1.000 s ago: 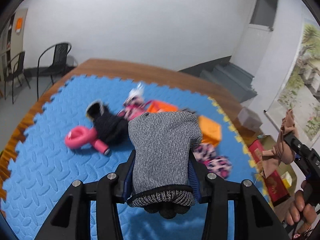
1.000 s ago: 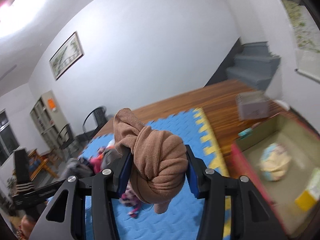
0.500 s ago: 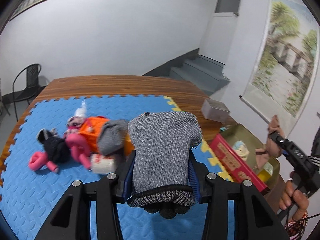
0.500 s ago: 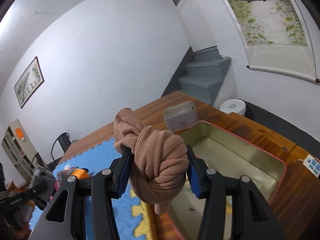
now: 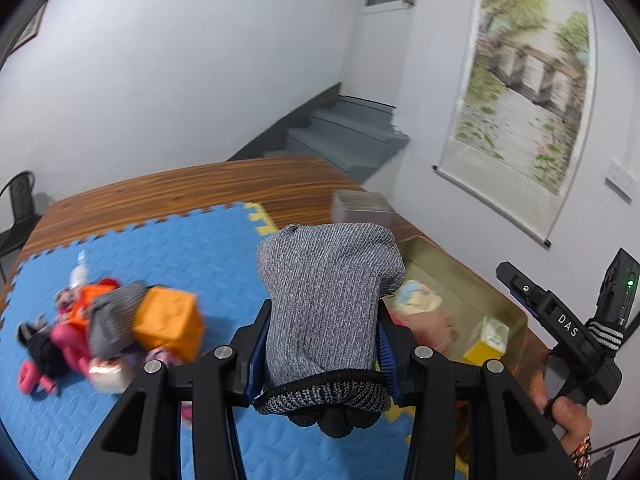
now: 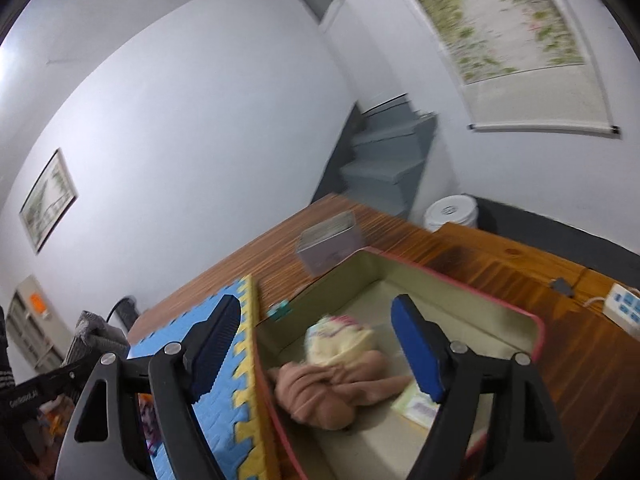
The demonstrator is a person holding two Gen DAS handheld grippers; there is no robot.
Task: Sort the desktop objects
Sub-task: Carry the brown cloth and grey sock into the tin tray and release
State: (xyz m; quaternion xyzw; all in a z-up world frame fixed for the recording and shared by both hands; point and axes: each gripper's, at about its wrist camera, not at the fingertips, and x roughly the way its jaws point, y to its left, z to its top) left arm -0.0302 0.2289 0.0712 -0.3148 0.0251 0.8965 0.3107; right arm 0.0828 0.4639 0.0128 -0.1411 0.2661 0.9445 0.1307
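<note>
From the left wrist, the left gripper (image 5: 324, 344) is clamped on a grey knitted glove (image 5: 328, 300), the cloth bulging up between its blue pads, held above the blue foam mat (image 5: 192, 248) near that mat's yellow-toothed right edge. On the mat's left part lies a blurred heap: an orange cube (image 5: 168, 322), a grey cloth (image 5: 110, 320), pink and black toys (image 5: 48, 356). Beyond the mat's right edge, on the wooden desk (image 5: 168, 188), stands the red-rimmed tray (image 5: 452, 276) with a pale bundle (image 5: 418, 300) and a yellow carton (image 5: 486, 340) inside; the right gripper (image 5: 560, 320) shows at the far right, held in a hand (image 5: 568, 412). From the right wrist, the right gripper (image 6: 316, 344) hangs over the tray (image 6: 536, 324), its jaws opening with nothing between them; the knotted brown cloth (image 6: 324, 392) lies on the tray floor below, touching a cream bundle (image 6: 340, 340). A clear box (image 6: 330, 242) sits just past the tray's far corner.
</note>
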